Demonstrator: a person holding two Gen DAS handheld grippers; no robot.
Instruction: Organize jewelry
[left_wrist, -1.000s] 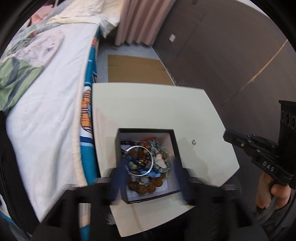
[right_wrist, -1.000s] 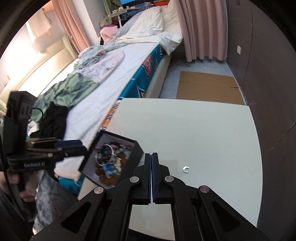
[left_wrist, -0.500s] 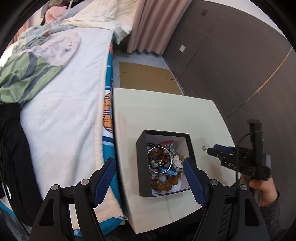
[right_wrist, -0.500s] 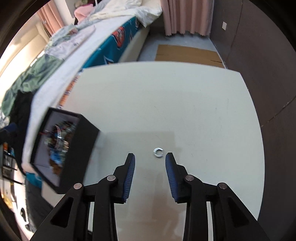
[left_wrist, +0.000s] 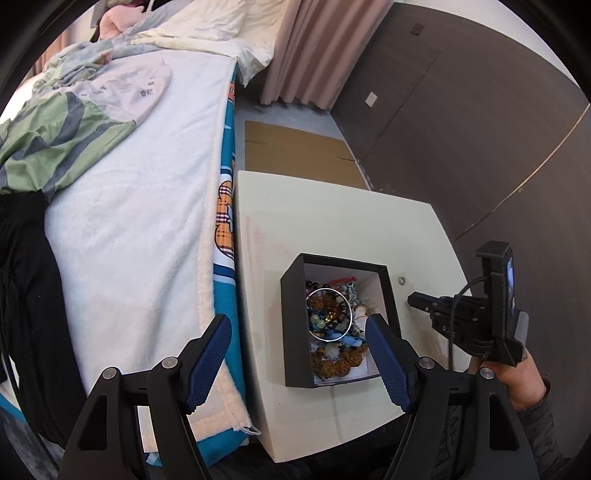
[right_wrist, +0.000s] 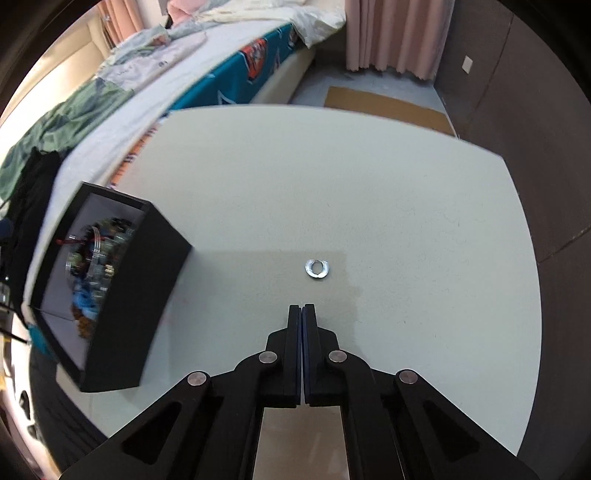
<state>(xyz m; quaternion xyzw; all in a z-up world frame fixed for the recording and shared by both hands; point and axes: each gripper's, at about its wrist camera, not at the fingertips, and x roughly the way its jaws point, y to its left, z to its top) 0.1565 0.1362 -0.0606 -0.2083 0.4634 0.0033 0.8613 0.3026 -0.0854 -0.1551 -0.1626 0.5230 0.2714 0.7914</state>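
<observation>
A black box (left_wrist: 293, 325) full of beads and bangles (left_wrist: 328, 314) sits on the white table (left_wrist: 332, 221); it also shows in the right wrist view (right_wrist: 147, 295). A small silver ring (right_wrist: 316, 268) lies on the table right of the box, and shows in the left wrist view (left_wrist: 401, 280). My left gripper (left_wrist: 299, 354) is open and empty, held above the box's near end. My right gripper (right_wrist: 302, 314) is shut and empty, its tips just short of the ring; it also shows in the left wrist view (left_wrist: 415, 298).
A bed (left_wrist: 129, 203) with white cover and clothes runs along the table's left edge. A dark wall (left_wrist: 480, 129) stands to the right. Flat cardboard (left_wrist: 295, 151) lies on the floor beyond the table.
My right gripper opened half a second ago and is shut again now, and has moved closer to the ring. My left gripper opened wide and pulled back from the box.
</observation>
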